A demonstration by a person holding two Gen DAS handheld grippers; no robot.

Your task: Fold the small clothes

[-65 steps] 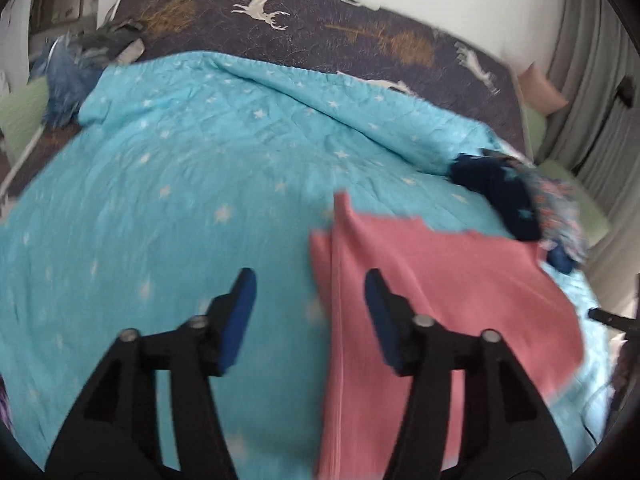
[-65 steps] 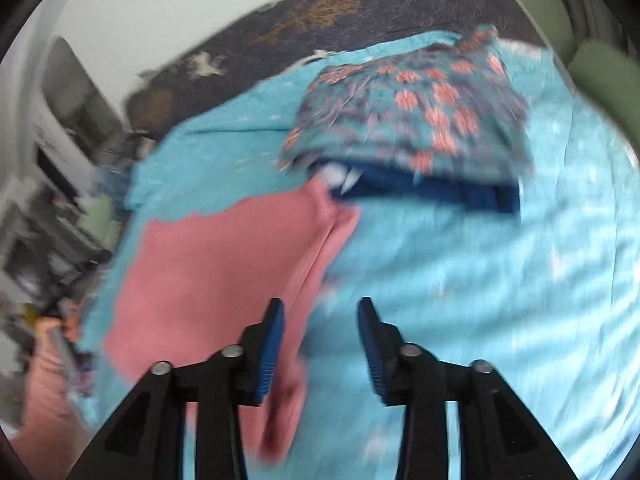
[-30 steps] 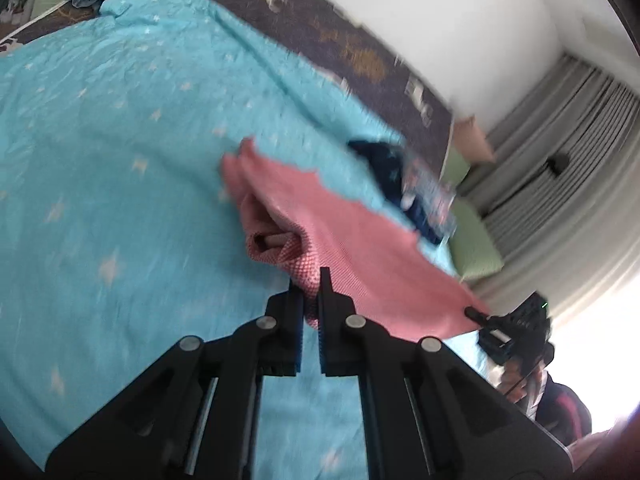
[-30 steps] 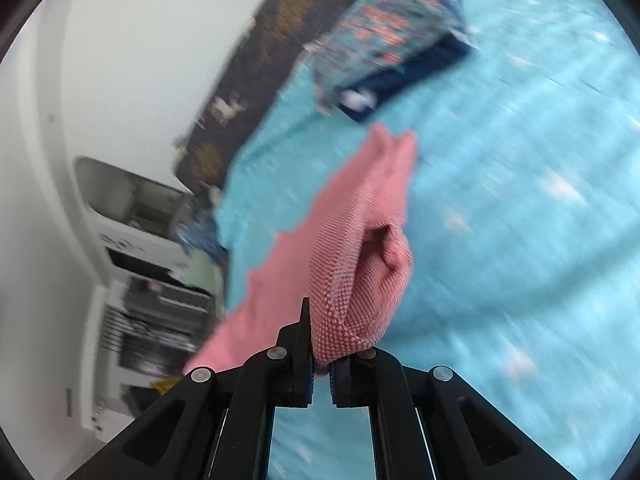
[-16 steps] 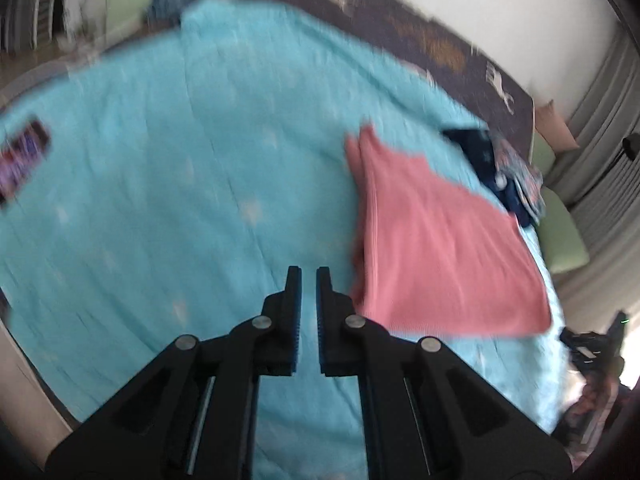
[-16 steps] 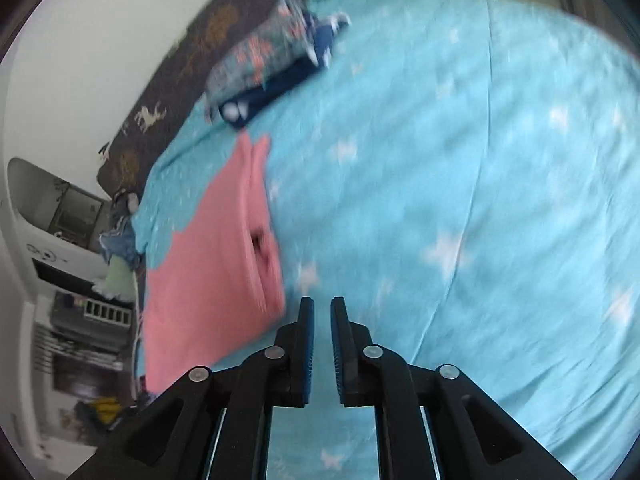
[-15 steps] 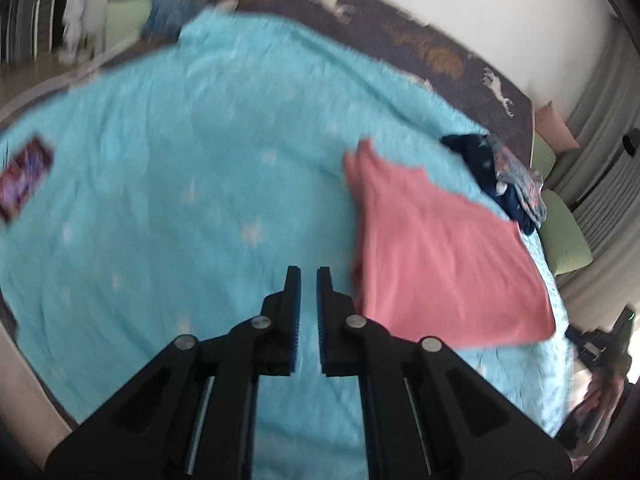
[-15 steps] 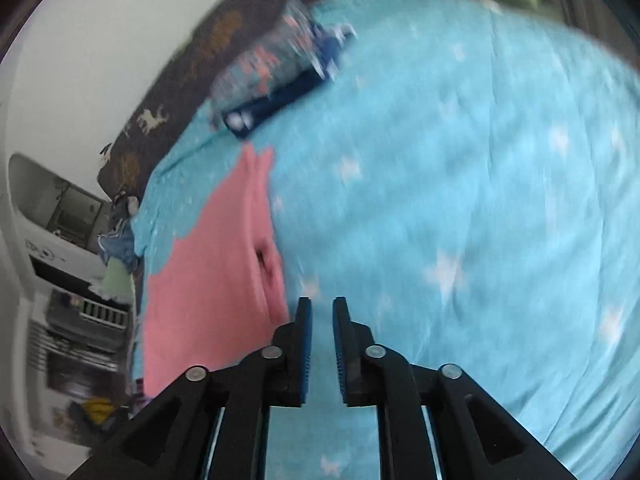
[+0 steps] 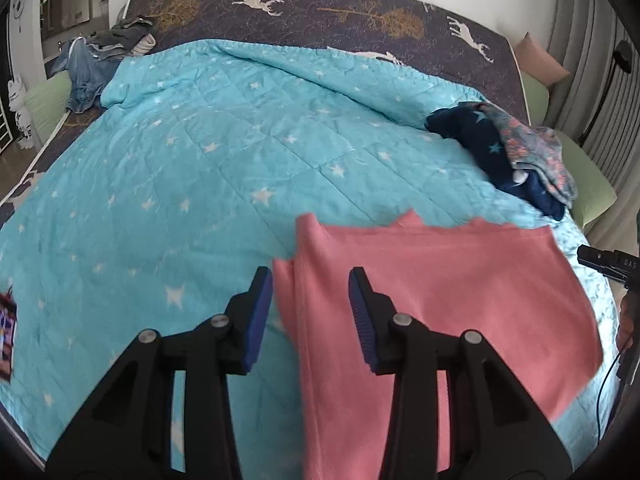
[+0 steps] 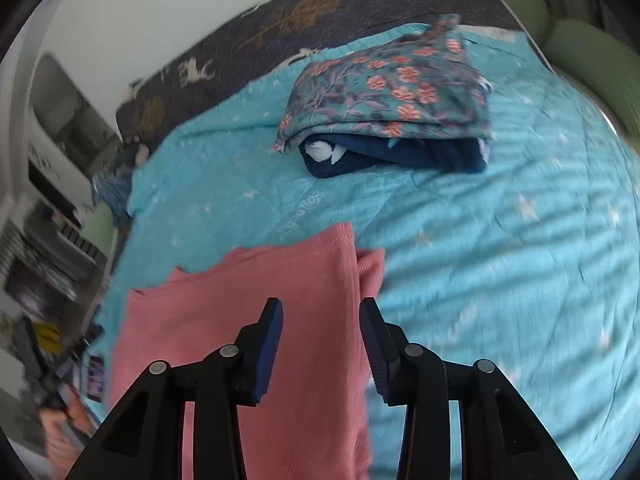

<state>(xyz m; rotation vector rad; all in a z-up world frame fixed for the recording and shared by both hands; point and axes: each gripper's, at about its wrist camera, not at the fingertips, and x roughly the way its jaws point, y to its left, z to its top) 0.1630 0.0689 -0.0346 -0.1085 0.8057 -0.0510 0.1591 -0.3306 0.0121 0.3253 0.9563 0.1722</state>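
Note:
A pink garment (image 9: 440, 296) lies flat on the turquoise star quilt (image 9: 200, 160), its sides folded in. My left gripper (image 9: 311, 294) hovers over the garment's left folded edge, its jaws opening, and the pads press on nothing. In the right wrist view the same pink garment (image 10: 260, 300) lies under my right gripper (image 10: 321, 322), which stands over its right folded edge. Its jaws are opening too, clear of the cloth. A tip of the right gripper (image 9: 604, 262) shows at the left view's right edge.
A stack of folded clothes, floral (image 10: 388, 92) on top of navy (image 10: 400, 156), sits on the quilt beyond the pink garment. Loose denim and grey clothes (image 9: 100, 56) lie at the bed's far left corner. Green cushions (image 9: 592, 184) line the right side.
Both grippers were shut on the pink garment's folded edges a second ago. They let go, pulled back, then came over the garment's side edges with jaws parted. The garment now lies flat.

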